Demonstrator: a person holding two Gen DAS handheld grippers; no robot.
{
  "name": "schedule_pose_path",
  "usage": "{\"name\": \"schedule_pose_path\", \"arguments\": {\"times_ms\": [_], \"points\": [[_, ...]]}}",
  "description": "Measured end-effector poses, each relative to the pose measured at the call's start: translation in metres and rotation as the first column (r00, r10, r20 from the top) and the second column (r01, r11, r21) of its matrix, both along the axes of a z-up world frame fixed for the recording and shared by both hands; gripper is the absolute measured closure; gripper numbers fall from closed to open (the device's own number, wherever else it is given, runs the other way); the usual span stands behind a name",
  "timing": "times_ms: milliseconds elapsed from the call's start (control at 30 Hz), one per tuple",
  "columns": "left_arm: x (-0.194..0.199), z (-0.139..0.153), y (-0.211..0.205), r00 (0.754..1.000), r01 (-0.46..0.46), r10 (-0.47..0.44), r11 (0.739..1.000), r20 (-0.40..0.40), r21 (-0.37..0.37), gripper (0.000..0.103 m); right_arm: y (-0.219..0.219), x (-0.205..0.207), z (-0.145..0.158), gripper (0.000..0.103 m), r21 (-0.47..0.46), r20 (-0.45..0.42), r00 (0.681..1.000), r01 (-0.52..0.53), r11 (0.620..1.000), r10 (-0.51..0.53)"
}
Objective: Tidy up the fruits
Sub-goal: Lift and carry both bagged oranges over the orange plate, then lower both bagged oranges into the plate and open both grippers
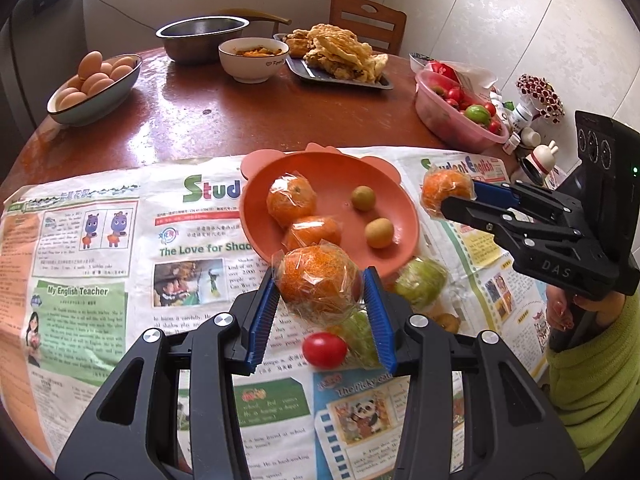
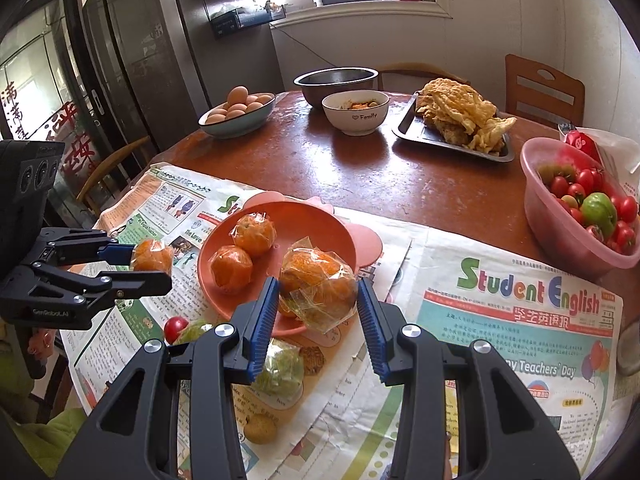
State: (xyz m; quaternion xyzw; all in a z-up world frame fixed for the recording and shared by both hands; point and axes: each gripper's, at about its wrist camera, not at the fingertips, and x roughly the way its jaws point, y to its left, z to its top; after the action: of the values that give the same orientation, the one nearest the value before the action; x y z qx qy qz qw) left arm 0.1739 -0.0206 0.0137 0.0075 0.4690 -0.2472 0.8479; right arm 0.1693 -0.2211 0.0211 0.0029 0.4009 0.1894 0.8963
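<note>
The round brown table [image 1: 248,120] fills most of what I see, with newspaper [image 1: 100,248] spread over its near half. At the far side stand a steel bowl [image 1: 202,36], a tray [image 1: 344,80] heaped with fried food, a dish of eggs [image 1: 94,88] at the far left, and a white bowl [image 1: 254,60] between them. A pink basin [image 2: 576,216] of small tomatoes and one green fruit sits at the right edge.

On the paper, in the middle, lies the orange plate [image 1: 340,184]. It holds two wrapped oranges [image 1: 291,198] on its left side and two small brownish fruits [image 1: 363,198] on its right.

My left gripper [image 1: 320,292] is clenched on a wrapped orange [image 1: 318,280], both blue pads pressing its film, and I hold it clear of the paper just near of the plate's near rim. My right gripper [image 2: 318,292] grasps another wrapped orange [image 2: 320,280] the same way, raised at the plate's right side.

Still on the paper near of the plate lie a wrapped green fruit [image 1: 420,280], a second green one [image 1: 360,336] partly hidden behind my left fingers, a red cherry tomato [image 1: 324,350] just beside it, and a small brown fruit [image 2: 260,428] nearest of all. My green sleeve [image 1: 596,380] shows at the right.
</note>
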Motion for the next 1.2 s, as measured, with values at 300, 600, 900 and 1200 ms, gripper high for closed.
{"name": "schedule_pose_path", "arguments": {"times_ms": [300, 600, 900, 1200], "points": [[0.025, -0.003, 0.002, 1.0, -0.007, 0.007, 1.0, -0.004, 0.009, 0.068, 0.004, 0.009, 0.0, 0.064, -0.018, -0.013, 1.0, 0.003, 1.0, -0.003], [0.046, -0.01, -0.002, 1.0, 0.004, -0.004, 0.999, -0.01, 0.032, 0.069, 0.006, 0.016, -0.004, 0.064, -0.024, -0.027, 1.0, 0.004, 1.0, -0.005], [0.057, -0.019, -0.009, 1.0, 0.008, -0.007, 0.999, -0.02, 0.048, 0.068, 0.003, 0.022, -0.007, 0.064, -0.029, -0.032, 0.999, 0.013, 0.999, -0.014], [0.062, -0.026, -0.014, 0.999, 0.016, -0.014, 0.999, -0.029, 0.045, 0.068, 0.005, 0.029, -0.015, 0.064, -0.031, -0.046, 0.999, 0.013, 0.999, -0.015]]}}
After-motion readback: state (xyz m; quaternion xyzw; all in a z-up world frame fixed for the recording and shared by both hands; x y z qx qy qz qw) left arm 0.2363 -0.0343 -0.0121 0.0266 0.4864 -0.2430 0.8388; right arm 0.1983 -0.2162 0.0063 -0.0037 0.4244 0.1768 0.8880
